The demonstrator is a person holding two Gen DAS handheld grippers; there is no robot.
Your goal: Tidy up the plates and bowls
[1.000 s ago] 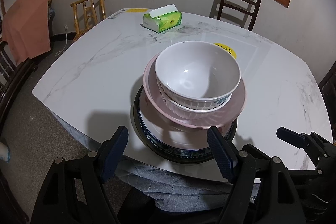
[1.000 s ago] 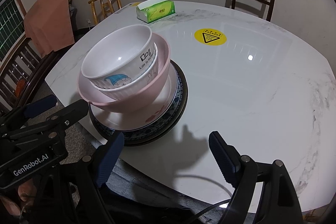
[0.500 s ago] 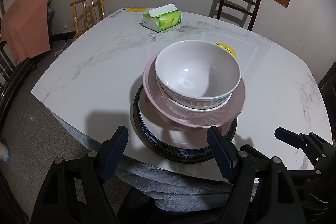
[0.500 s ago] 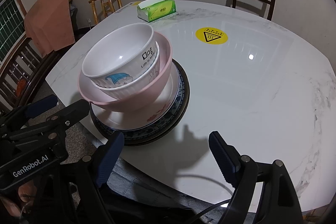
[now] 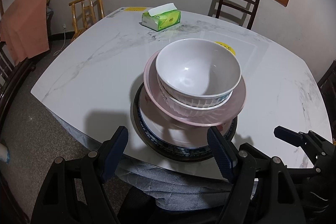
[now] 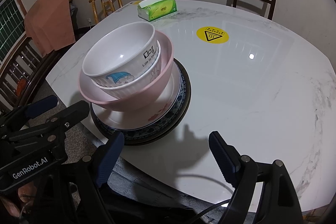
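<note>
One stack is seen near the front edge of the marble table [image 5: 88, 68]: cartoon-printed white bowl [image 6: 126, 60] nested in a ribbed white bowl [image 6: 130, 88], both set tilted in a pink bowl [image 6: 147, 96], on a floral plate [image 6: 161, 112] over a blue-patterned plate [image 6: 184, 89]. Left gripper [image 5: 168, 152] is held spread, nothing between its jaws, just short of the stack. Right gripper [image 6: 166, 154] is also spread and empty, beside the stack. A green tissue pack [image 5: 161, 18] is placed at the far side.

Tissue box [image 5: 161, 17]: far ahead of the tongs, on the marble table [image 5: 94, 68].
Yellow sticker [image 6: 212, 35]: ahead, right.
Chairs: beyond the table.
</note>
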